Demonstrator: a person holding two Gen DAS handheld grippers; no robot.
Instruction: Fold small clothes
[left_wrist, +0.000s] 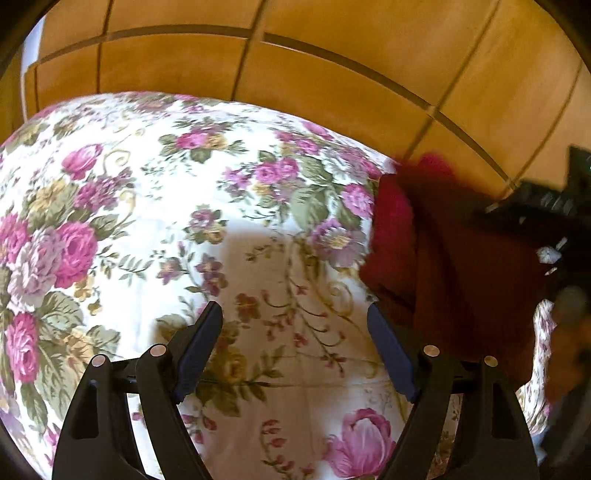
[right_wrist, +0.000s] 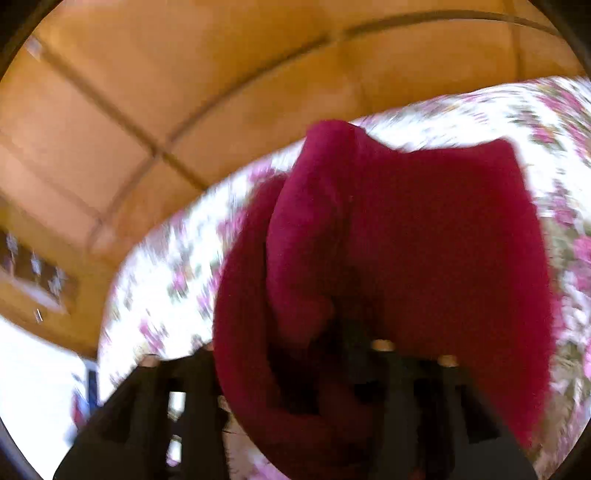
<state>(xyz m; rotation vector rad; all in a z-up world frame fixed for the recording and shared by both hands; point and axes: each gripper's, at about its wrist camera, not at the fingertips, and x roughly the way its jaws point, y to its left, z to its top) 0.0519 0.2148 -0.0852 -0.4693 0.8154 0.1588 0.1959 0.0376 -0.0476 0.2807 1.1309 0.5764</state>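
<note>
Left wrist view: left gripper (left_wrist: 295, 332) open wide, empty, above floral tablecloth (left_wrist: 166, 184) on the table; dark red garment (left_wrist: 443, 251) bunched at right, beside the right-hand finger; right gripper (left_wrist: 546, 221) a dark blur over the cloth's far edge. Right wrist view, heavily blurred: red garment (right_wrist: 388, 240) draped over and between the fingers of the right gripper (right_wrist: 325, 369), hiding the tips; grip or release impossible to tell. Tiled floor (right_wrist: 184, 92) beyond.
</note>
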